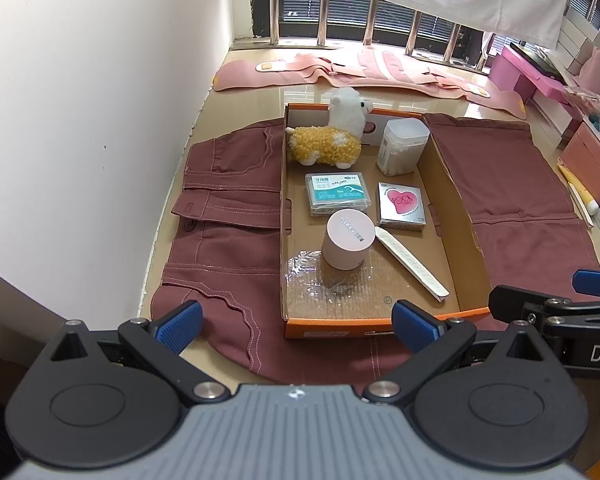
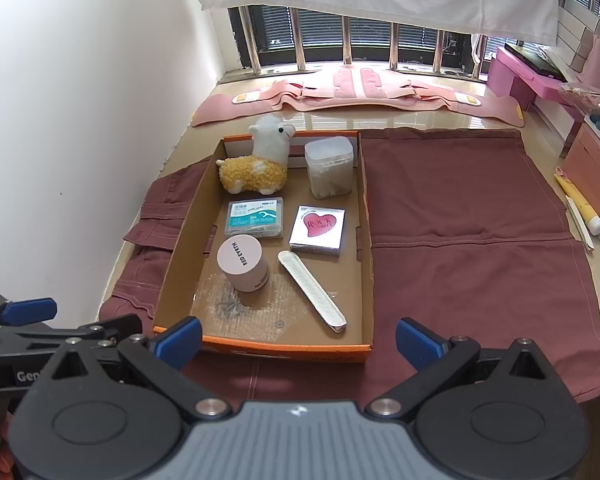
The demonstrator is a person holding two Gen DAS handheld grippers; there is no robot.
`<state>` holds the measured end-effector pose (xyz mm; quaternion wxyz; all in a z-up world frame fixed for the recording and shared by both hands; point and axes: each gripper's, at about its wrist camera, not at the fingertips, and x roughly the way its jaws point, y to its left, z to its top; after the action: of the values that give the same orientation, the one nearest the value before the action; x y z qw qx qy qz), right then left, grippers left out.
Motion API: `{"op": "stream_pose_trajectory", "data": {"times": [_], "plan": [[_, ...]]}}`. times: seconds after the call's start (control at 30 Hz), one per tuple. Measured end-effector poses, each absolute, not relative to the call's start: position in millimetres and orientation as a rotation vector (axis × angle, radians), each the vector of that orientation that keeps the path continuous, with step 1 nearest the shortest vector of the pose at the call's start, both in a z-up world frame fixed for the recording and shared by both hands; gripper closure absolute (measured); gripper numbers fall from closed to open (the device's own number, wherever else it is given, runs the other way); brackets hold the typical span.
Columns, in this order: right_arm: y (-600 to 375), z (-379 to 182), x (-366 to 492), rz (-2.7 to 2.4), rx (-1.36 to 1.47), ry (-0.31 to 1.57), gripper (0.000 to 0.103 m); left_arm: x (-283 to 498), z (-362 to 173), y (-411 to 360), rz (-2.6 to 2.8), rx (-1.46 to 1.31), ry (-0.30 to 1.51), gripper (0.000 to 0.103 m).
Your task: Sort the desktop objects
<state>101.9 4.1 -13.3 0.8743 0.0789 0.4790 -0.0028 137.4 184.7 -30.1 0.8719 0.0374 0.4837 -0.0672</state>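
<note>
An orange-edged cardboard box (image 1: 448, 196) (image 2: 364, 216) lies on a maroon cloth (image 1: 228, 216) (image 2: 468, 216). Inside it are a plush alpaca (image 1: 332, 136) (image 2: 260, 164), a clear cotton-swab tub (image 1: 402, 146) (image 2: 330, 166), a floss-pick case (image 1: 337, 193) (image 2: 255, 216), a heart-printed box (image 1: 402, 206) (image 2: 319, 229), a pink round jar (image 1: 347, 238) (image 2: 244, 258) and a white nail file (image 1: 411, 263) (image 2: 312, 290). My left gripper (image 1: 298, 326) hangs open before the box's near wall, holding nothing. My right gripper (image 2: 300, 338) is open too, just short of that wall, also without anything in it.
A white wall (image 1: 80, 120) stands close on the left. Pink padded mats (image 1: 340, 74) (image 2: 360, 92) lie under the barred window. Pink boxes (image 2: 528, 76), a yellow tube (image 2: 580, 204) and small clutter line the right edge. Bare maroon cloth spreads right of the box.
</note>
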Motion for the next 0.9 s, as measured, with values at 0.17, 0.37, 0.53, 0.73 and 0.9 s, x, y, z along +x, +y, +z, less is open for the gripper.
{"op": "stream_pose_trajectory", "data": {"times": [0.17,0.37,0.53,0.73,0.9], "plan": [[3.6,-13.4,101.7,-0.006,0.165,1.001,0.0,137.7,-31.1,185.4,-0.142,0.074,1.016,0.0],[4.2,-13.3,101.6,-0.003,0.166,1.002,0.0,137.2,-30.8,185.8,-0.141,0.072,1.015,0.0],[4.4,-12.9,101.6,0.0,0.164,1.0,0.0,137.2,-30.4,185.6,-0.14,0.073,1.012,0.0],[4.4,-12.4,101.4,0.0,0.161,0.999,0.0,136.7,-29.6,184.9,-0.14,0.073,1.014,0.0],[4.8,-11.8,101.1,0.001,0.158,0.999,0.0,136.9,-30.2,185.3,-0.14,0.071,1.015,0.0]]}}
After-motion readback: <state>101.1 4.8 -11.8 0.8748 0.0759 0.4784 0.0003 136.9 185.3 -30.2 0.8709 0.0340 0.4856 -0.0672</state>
